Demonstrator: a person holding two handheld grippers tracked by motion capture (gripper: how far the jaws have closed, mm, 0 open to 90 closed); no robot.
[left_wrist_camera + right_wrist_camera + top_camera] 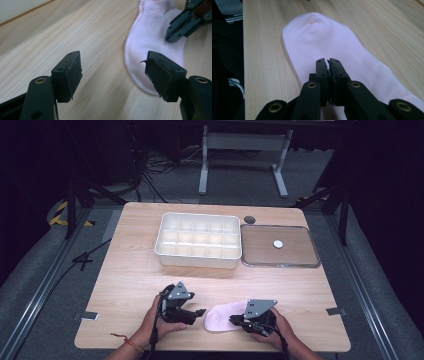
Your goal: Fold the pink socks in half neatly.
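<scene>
A pale pink sock (220, 316) lies flat near the table's front edge. My right gripper (235, 321) comes in from the sock's right end. In the right gripper view its jaws are pressed together, low on the middle of the sock (319, 37), and pinch the cloth. My left gripper (199, 312) sits just left of the sock. In the left gripper view its jaws (113, 72) stand well apart above bare wood, with the rounded end of the sock (150, 45) just beyond the right-hand jaw and touching neither pad. The right gripper (172, 35) rests on the sock further off.
A white compartment box (198, 240) stands at the table's middle back. Beside it on the right lies a clear shallow lid (300, 252) with a small white disc (278, 243) on it. A dark round cap (249, 219) sits behind. Bare wood separates the box from the grippers.
</scene>
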